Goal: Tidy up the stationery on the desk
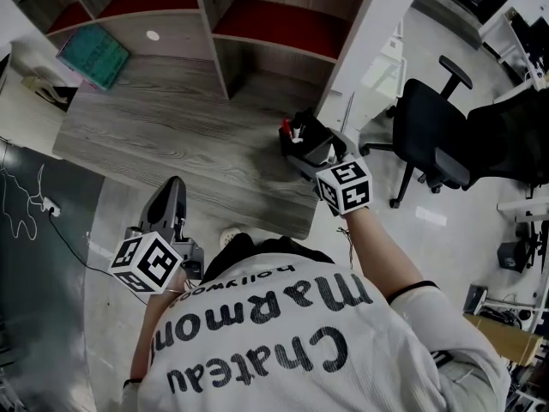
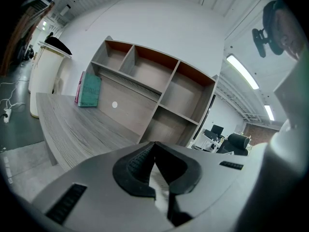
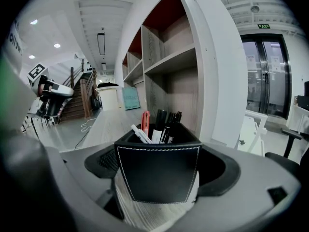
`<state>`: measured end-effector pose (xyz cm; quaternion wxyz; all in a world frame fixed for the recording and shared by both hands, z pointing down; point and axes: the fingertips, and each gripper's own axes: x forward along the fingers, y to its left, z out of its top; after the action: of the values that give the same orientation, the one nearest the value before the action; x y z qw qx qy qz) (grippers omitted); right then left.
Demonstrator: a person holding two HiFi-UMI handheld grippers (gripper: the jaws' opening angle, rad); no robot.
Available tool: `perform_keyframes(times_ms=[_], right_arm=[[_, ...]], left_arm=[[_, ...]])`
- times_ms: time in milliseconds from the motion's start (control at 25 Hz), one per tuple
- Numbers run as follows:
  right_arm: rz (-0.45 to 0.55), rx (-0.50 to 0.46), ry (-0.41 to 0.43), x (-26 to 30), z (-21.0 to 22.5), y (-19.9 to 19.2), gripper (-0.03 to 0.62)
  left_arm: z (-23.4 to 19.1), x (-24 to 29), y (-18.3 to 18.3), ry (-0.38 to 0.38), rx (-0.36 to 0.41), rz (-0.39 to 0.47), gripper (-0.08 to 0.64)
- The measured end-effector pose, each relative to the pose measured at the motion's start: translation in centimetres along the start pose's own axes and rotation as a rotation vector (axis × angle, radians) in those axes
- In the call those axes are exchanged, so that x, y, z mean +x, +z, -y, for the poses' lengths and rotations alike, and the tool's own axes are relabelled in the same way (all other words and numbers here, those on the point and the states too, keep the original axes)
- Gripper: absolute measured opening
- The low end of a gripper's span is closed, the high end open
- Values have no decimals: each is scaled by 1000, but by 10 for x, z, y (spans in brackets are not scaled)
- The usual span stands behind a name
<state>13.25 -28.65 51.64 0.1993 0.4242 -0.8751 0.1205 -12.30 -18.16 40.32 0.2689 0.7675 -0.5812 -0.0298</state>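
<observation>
A black leather pen holder (image 1: pixel 306 142) stands near the right edge of the grey wooden desk (image 1: pixel 189 136). It holds a red pen, a white pen and black markers (image 3: pixel 159 123). My right gripper (image 1: pixel 316 151) is shut on the pen holder (image 3: pixel 158 173), which fills the space between its jaws. My left gripper (image 1: pixel 174 187) hovers off the desk's near edge, below the left corner. Its jaws are shut with nothing between them (image 2: pixel 154 148). A teal book (image 1: pixel 94 56) leans in the shelf unit at the far left of the desk.
A wooden shelf unit (image 1: pixel 232 24) with red-lined compartments runs along the back of the desk. A white upright panel (image 1: pixel 364 33) stands right behind the pen holder. A black office chair (image 1: pixel 437 136) stands on the floor to the right. A cable (image 1: pixel 51 213) trails on the floor to the left.
</observation>
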Motion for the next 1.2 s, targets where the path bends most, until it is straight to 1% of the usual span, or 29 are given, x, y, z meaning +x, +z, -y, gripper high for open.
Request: perform_keyframes(times_ms=[840,1200], right_arm=[[-26,6,-13,-9,0,-16,445],[-19,8,-16,-9,1,-14,445]], left_arm=[[2,-8,-7,6,-18,6,15],[0,-12,-8,14,-23,6,15]])
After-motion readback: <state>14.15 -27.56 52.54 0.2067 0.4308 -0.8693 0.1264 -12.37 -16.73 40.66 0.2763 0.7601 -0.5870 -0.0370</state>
